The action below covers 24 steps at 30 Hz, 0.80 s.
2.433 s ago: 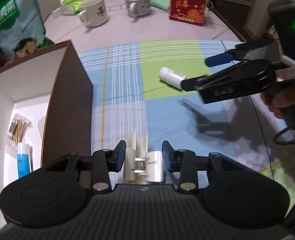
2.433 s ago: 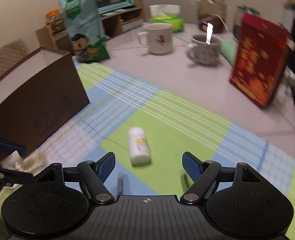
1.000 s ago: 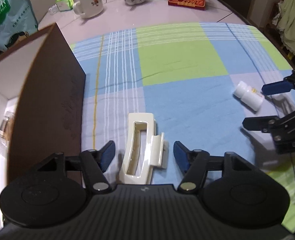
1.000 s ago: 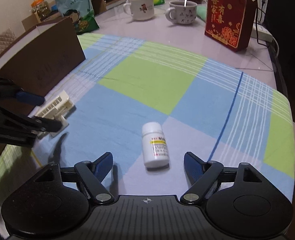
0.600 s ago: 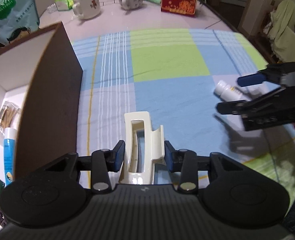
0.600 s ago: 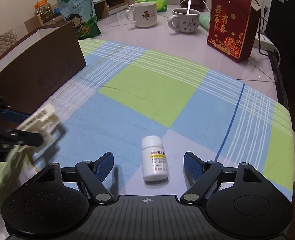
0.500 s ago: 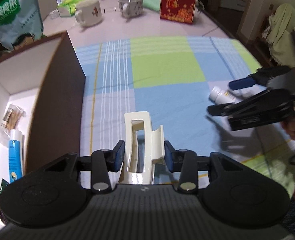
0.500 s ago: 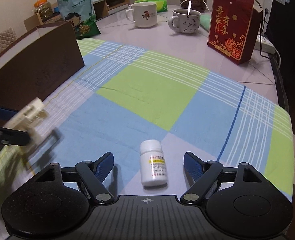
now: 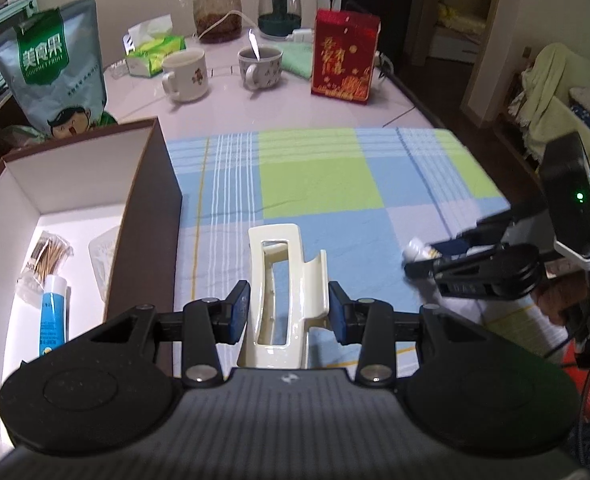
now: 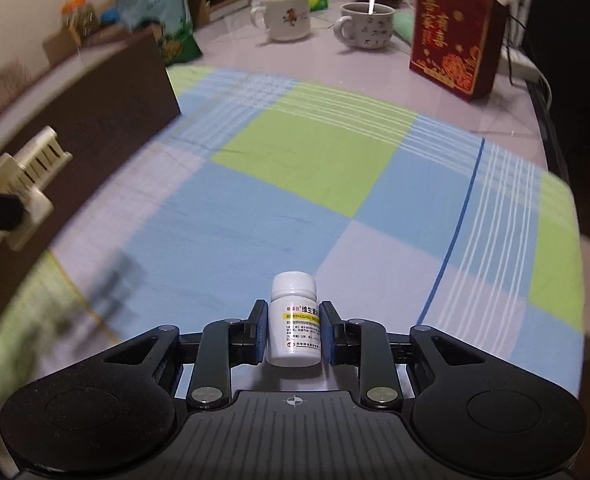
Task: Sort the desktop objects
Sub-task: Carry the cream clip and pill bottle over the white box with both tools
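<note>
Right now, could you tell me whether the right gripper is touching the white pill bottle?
Touching. In the right wrist view, the right gripper has both blue pads pressed against the sides of the white pill bottle.

My left gripper clamps a cream hair claw clip above the checked cloth. Open brown box just left, holding a blue tube and cotton swabs. Right gripper pinches a white bottle.

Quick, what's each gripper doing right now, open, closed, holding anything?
Left gripper: shut on the cream hair clip.
Right gripper: shut on the white pill bottle.
</note>
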Each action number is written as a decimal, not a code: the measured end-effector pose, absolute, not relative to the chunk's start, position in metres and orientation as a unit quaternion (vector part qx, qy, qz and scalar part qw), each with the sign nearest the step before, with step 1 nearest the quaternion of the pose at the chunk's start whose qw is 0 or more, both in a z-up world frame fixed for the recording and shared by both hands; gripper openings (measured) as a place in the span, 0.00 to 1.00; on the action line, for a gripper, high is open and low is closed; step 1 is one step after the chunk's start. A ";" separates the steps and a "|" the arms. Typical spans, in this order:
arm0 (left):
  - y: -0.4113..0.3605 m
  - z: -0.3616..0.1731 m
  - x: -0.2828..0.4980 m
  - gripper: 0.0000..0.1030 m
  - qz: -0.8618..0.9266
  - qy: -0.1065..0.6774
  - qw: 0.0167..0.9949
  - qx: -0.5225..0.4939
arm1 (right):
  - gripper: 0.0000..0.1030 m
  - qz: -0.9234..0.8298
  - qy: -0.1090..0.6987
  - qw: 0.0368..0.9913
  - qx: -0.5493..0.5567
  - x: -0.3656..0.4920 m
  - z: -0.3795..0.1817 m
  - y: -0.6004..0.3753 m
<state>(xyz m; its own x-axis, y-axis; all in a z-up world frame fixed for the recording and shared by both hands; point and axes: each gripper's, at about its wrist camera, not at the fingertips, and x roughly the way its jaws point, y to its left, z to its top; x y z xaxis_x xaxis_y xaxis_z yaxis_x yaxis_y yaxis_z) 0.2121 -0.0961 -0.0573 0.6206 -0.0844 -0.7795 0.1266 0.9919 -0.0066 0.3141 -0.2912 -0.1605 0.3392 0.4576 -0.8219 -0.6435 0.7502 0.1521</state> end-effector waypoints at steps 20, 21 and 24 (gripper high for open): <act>0.042 0.009 0.176 0.34 -0.040 0.375 0.925 0.041 | 0.25 0.394 0.392 0.831 0.001 0.254 -0.047 -0.185; 0.054 0.008 0.175 0.35 -0.036 0.377 0.924 0.043 | 0.25 0.397 0.388 0.832 0.004 0.251 -0.044 -0.175; 0.087 0.002 0.173 0.35 -0.027 0.387 0.920 0.049 | 0.25 0.406 0.379 0.832 0.009 0.243 -0.035 -0.142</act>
<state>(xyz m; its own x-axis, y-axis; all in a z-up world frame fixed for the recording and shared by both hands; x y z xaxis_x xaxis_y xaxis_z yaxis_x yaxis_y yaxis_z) 0.1734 0.0874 0.0016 0.6987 -0.0129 -0.7153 0.0880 0.9938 0.0681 0.2431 -0.1416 -0.0353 0.3835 0.6825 -0.6222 -0.6688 0.6698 0.3225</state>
